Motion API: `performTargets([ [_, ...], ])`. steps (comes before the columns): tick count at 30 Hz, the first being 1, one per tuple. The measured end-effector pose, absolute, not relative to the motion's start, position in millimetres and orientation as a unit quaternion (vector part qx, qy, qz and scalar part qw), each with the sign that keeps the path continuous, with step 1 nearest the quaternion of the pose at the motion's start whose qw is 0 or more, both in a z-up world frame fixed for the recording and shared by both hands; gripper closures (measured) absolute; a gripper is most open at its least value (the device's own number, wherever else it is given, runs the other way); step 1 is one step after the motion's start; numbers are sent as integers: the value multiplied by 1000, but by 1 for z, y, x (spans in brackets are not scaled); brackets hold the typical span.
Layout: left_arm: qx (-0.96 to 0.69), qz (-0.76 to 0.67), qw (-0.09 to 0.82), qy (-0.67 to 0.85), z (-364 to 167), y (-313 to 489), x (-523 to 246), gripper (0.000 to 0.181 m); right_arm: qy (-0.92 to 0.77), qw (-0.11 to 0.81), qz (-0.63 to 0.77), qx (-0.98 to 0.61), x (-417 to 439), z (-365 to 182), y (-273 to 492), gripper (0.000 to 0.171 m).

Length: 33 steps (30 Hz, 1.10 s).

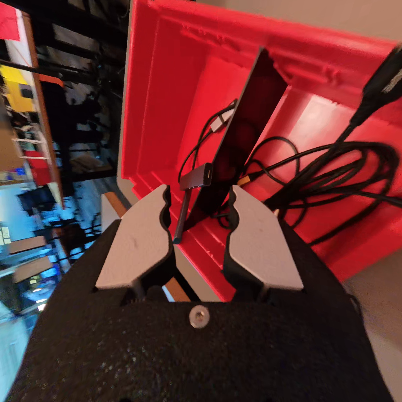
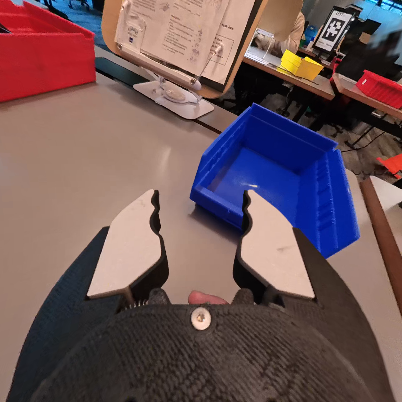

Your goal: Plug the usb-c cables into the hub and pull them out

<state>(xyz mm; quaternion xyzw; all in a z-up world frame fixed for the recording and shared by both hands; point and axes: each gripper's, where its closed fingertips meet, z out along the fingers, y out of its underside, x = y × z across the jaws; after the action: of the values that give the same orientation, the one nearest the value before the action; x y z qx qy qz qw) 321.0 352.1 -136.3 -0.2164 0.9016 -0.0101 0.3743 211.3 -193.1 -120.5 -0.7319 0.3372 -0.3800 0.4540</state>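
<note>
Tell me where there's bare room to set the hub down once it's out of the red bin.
Free: the grey tabletop between the red bin, the paper stand's base and the blue bin, in front of the right tool. The blue bin looks empty too. Crowded: inside the red bin, where black cables tangle around the hub.

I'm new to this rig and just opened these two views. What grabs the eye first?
In the left wrist view, the red bin fills the frame, holding a grey hub and a tangle of black cables beyond the open left gripper. In the right wrist view, an empty blue bin sits on the grey table, ahead of the open right gripper.
</note>
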Motion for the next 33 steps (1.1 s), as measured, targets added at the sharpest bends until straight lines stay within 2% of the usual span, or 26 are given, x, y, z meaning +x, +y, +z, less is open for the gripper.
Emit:
performTargets([
  [1, -200, 2, 391, 898, -142, 353, 324, 133, 337, 458, -373, -733, 209, -119, -192, 98],
  [3, -165, 23, 441, 882, -145, 355, 331, 149, 335, 472, -375, -724, 206, -113, -191, 98],
  [7, -116, 68, 475, 870, -159, 358, 337, 157, 346, 483, -358, -720, 204, -117, -190, 101],
  [9, -99, 80, 504, 854, -157, 357, 340, 173, 342, 483, -358, -723, 203, -117, -189, 101],
  [13, -102, 63, 526, 842, -140, 351, 338, 173, 341, 475, -361, -727, 202, -119, -190, 102],
  [18, -79, 41, 627, 774, -55, 327, 329, 173, 351, 493, -349, -716, 203, -118, -188, 103],
  [23, 10, -28, 726, 687, 37, 245, 288, 173, 356, 605, -268, -660, 197, -97, -152, 106],
  [26, 89, -64, 753, 649, 61, 182, 253, 173, 338, 653, -202, -647, 186, -89, -124, 101],
  [29, 174, -91, 754, 627, 51, 120, 220, 173, 341, 701, -109, -617, 174, -81, -95, 94],
  [32, 268, -79, 746, 604, 12, 69, 194, 173, 357, 758, 23, -546, 165, -69, -72, 96],
  [33, 296, -74, 743, 595, -2, 56, 187, 173, 364, 769, 62, -522, 164, -67, -67, 101],
])
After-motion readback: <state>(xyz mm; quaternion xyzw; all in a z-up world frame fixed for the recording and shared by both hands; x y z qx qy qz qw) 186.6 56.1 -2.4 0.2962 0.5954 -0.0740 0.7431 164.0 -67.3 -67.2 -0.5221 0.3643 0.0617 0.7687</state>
